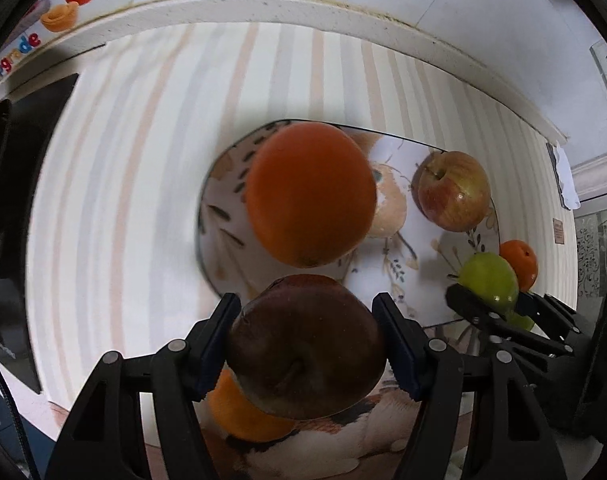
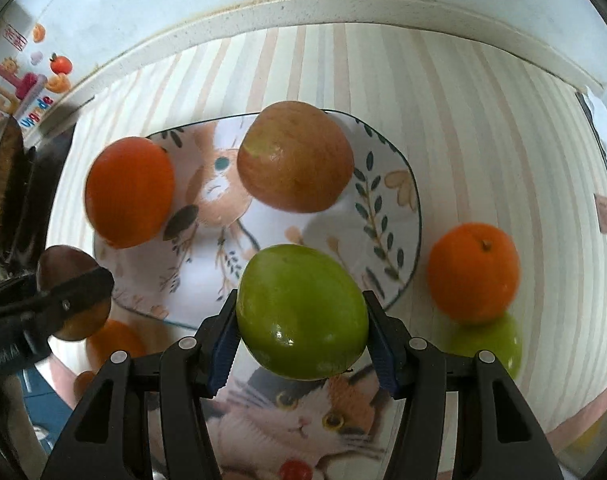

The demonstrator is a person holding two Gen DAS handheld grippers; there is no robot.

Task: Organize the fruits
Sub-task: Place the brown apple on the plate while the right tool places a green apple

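My left gripper [image 1: 306, 308] is shut on a dark red apple [image 1: 307, 352], held above the near left rim of a patterned plate [image 1: 427, 300]. My right gripper [image 2: 300, 300] is shut on a green apple [image 2: 301, 316] over the plate's near rim [image 2: 387, 216]. On the plate lie an orange [image 2: 129, 192] at the left and a red-yellow apple [image 2: 295, 156] at the back. Each gripper shows in the other's view: the left gripper [image 2: 75, 284] with its dark apple, the right gripper [image 1: 491, 304] with the green one.
Off the plate to the right sit another orange [image 2: 473, 272] and a second green apple [image 2: 491, 344]. A third orange [image 1: 239, 416] lies below my left gripper. The striped cloth [image 2: 483, 140] carries a cat picture [image 2: 315, 412]; a white ledge [image 2: 343, 10] and wall bound the back.
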